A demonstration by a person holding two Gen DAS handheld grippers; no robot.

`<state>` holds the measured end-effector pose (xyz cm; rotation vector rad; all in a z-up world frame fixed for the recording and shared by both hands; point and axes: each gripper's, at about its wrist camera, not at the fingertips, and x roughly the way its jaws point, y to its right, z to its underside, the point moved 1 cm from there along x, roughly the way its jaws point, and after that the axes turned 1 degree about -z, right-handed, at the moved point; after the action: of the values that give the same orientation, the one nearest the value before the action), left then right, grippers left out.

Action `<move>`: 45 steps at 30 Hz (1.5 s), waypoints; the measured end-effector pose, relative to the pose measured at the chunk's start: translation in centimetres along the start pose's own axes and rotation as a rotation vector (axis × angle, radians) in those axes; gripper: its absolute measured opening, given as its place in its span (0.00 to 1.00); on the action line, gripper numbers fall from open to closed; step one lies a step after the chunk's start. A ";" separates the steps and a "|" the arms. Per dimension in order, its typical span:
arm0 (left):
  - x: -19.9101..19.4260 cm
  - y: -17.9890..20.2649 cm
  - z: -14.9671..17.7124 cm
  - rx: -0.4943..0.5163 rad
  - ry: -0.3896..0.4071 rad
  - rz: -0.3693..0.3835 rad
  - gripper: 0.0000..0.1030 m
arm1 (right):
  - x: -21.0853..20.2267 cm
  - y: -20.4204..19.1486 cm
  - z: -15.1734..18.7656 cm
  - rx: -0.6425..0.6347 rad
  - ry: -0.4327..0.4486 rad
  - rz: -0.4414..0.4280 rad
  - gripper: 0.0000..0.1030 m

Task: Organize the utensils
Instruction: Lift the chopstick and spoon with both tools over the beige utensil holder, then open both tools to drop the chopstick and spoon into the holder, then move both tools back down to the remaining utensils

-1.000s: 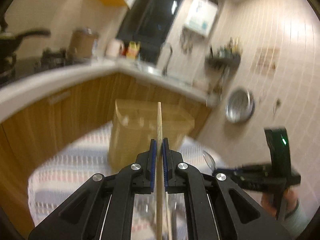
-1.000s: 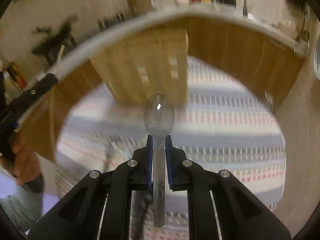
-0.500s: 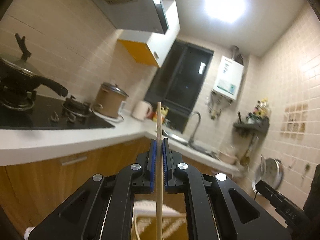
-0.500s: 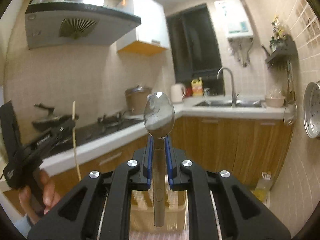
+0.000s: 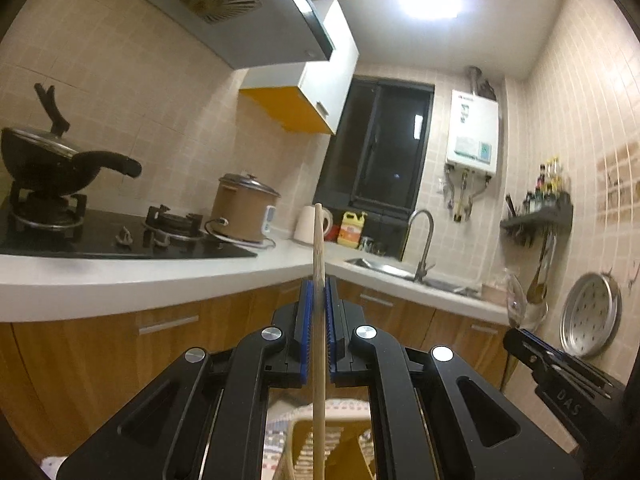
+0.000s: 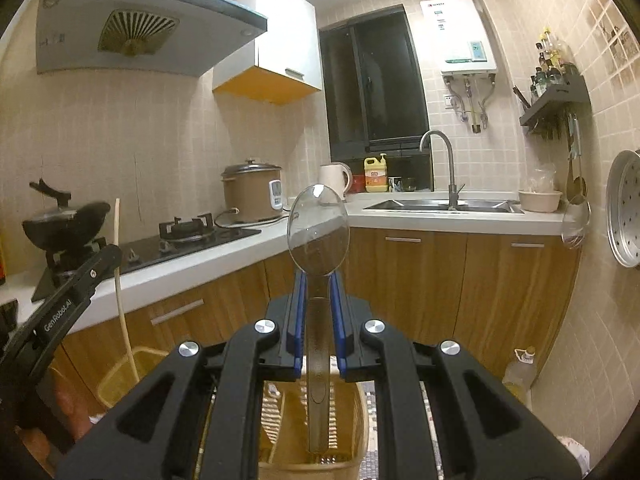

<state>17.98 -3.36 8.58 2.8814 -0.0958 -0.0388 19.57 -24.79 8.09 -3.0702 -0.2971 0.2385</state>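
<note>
So from the left wrist view, the left gripper has its blue-padded jaws pinched tight on a thin pale wooden chopstick, which stands upright between them, tip poking up past the white countertop edge; below, between the gripper's arms, you can just catch the rim of a yellowish slatted plastic utensil basket on a striped cloth, though it's mostly hidden so I can't say which compartment sits under the stick. At the right edge the right gripper peeks in. Over in the right wrist view, that right gripper is clamped on the neck of a clear plastic spoon, bowl up, handle hanging down over the same basket. Holding both vertical looks to me like a setup for dropping them in handle-first. The left gripper with its chopstick shows at the left.
</note>
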 end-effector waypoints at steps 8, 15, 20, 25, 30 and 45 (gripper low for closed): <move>-0.6 0.0 1.1 0.044 -0.071 -0.007 0.23 | -0.5 0.8 2.2 0.050 -0.090 -0.037 0.11; -3.9 -1.4 0.0 0.013 -0.136 0.015 0.34 | -3.9 1.1 2.7 0.059 -0.160 -0.060 0.18; -6.1 -2.7 -0.6 -0.040 -0.225 0.045 0.35 | -7.5 1.1 3.2 0.040 -0.213 -0.067 0.18; -8.2 -4.0 -0.1 -0.078 -0.343 0.065 0.36 | -10.8 1.4 4.2 0.037 -0.279 -0.067 0.18; -8.8 -5.7 1.6 -0.143 -0.539 0.087 0.36 | -13.5 1.9 5.2 0.077 -0.357 -0.096 0.35; -9.9 -3.0 11.2 0.138 -1.050 0.242 0.30 | -14.7 0.3 14.2 0.190 -0.949 -0.229 0.28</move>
<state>7.93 -2.67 -2.79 2.6092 -0.6403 -1.5089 3.14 -27.51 -3.77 -2.4704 -0.5912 1.5753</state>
